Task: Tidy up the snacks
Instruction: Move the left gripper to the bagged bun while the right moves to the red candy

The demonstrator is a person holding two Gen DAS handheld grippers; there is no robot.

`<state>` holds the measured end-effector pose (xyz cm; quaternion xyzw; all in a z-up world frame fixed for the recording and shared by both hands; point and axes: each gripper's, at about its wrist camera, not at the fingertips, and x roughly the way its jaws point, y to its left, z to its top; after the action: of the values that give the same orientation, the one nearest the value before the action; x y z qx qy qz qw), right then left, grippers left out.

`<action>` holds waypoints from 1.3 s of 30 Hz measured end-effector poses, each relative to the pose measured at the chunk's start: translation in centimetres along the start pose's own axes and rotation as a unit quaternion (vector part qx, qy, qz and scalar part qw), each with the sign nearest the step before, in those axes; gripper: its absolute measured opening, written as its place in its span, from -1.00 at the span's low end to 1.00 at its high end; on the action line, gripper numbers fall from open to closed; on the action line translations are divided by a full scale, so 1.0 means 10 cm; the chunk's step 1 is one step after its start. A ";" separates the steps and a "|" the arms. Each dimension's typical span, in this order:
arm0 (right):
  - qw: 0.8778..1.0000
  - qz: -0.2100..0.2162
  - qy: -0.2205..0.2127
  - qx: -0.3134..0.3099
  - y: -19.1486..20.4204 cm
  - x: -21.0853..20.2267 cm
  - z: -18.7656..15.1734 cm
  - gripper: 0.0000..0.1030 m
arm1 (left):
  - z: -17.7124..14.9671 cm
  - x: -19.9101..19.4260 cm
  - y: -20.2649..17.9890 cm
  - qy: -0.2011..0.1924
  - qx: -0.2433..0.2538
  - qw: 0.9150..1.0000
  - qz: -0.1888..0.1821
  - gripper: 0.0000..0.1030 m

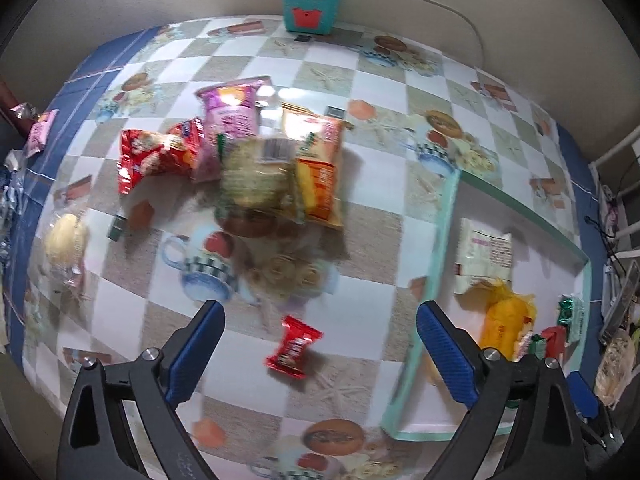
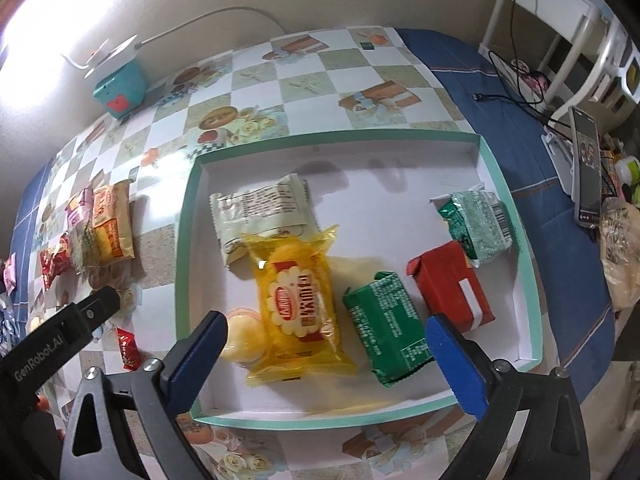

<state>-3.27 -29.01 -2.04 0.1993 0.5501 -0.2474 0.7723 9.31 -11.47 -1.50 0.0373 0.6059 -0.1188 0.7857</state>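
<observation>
My left gripper (image 1: 320, 336) is open and empty above a small red candy packet (image 1: 294, 347) on the checkered tablecloth. A blurred pile of snack bags (image 1: 248, 160) lies further back. My right gripper (image 2: 326, 344) is open and empty over a white tray with a green rim (image 2: 184, 248). The tray holds a yellow cake packet (image 2: 298, 300), a white packet (image 2: 260, 210), a round yellow cake (image 2: 240, 338), two green packets (image 2: 384, 328) and a red packet (image 2: 450, 284). The tray also shows at the right of the left wrist view (image 1: 440, 248).
A teal box (image 1: 310, 6) with a white device and cable on top stands against the far wall. A wrapped pale cake (image 1: 66, 240) and small packets (image 1: 40, 132) lie at the left. A phone (image 2: 586, 168), cables and a white rack (image 2: 560, 20) are at the right.
</observation>
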 end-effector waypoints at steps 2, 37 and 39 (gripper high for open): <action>1.000 0.002 0.000 -0.007 0.07 0.00 -0.01 1.00 | 0.03 -0.01 0.11 -0.004 -0.007 1.000 0.010 0.89; 0.991 0.079 0.013 -0.108 1.66 0.09 -0.39 0.96 | 0.26 -0.14 2.15 -0.049 -0.151 0.986 0.049 0.90; 0.990 0.078 0.016 -0.114 1.71 0.12 -0.43 0.94 | 0.26 -0.13 2.23 -0.046 -0.158 0.985 0.046 0.89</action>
<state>4.16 -13.06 -3.87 0.1563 0.5697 -0.1193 0.7980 16.59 9.83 -1.47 -0.0652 0.5778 0.0130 0.8135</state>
